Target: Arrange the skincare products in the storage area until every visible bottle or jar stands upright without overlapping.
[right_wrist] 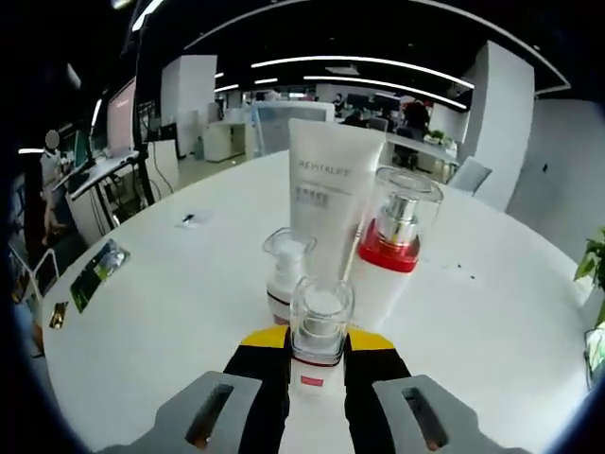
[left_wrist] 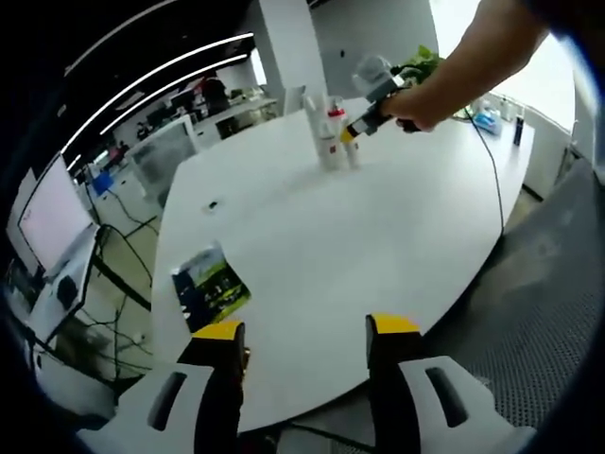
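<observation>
Right gripper view — tool [right_wrist: 316, 352] w/ bottle [right_wrist: 319, 333]

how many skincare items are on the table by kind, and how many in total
Tall white tube: 1
Bottles with red band and clear cap: 3, namely the large one, the small one behind and the one held in the right gripper
Total: 4

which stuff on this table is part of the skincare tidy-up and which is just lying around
Part of the job:
- white tube, standing
- red-collared pump bottle
- small clear-capped bottle
- bottle clamped in the right hand-held gripper

Just lying about:
- printed booklet near the table edge
- small dark item
- potted plant
- black cable
</observation>
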Motion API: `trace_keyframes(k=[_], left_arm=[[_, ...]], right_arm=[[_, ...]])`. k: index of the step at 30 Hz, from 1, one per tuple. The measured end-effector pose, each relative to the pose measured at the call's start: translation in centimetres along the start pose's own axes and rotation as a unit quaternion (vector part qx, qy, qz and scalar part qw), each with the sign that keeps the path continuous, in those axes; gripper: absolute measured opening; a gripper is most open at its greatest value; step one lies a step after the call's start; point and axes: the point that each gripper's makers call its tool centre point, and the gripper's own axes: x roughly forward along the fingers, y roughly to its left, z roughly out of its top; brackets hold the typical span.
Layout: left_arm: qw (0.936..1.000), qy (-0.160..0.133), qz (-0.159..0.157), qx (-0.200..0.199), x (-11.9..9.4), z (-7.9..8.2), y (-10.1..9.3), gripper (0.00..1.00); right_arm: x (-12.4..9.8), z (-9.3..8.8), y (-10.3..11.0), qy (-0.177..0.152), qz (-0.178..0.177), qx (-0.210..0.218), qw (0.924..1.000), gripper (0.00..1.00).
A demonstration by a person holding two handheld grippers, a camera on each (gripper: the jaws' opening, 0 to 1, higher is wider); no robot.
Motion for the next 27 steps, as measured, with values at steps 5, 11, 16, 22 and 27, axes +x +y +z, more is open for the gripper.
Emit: trace_keyframes(k=[5, 11, 16, 22, 27], left_arm=[[1.0000, 0.001, 0.001, 0.002, 0.0, -0.1, 0.0, 0.47], [1.0000, 0.006, 0.000, 0.003, 0.0, -0.3, 0.0, 0.46], [0.9999, 0.010, -0.001, 0.004, 0.1, -0.5, 0.0, 0.45], [0.9997, 0.020, -0.001, 0.013, 0.2, -0.9, 0.0, 0.43], [0.9997, 0.019, 0.000, 0.013, 0.1, -0.9, 0.0, 0.41]], right_arm=[[0.2, 0.1, -0.4, -0.002, -0.007, -0.008, 0.9999, 0.15], [0.6, 0.4, -0.9, -0.023, -0.015, 0.009, 0.9996, 0.15], [0.6, 0.1, -1.0, -0.037, -0.022, 0.019, 0.9989, 0.15], [0.8, 0.3, -1.2, -0.043, -0.031, 0.023, 0.9983, 0.15], [1.2, 0.6, -1.5, -0.040, -0.046, 0.024, 0.9978, 0.16]])
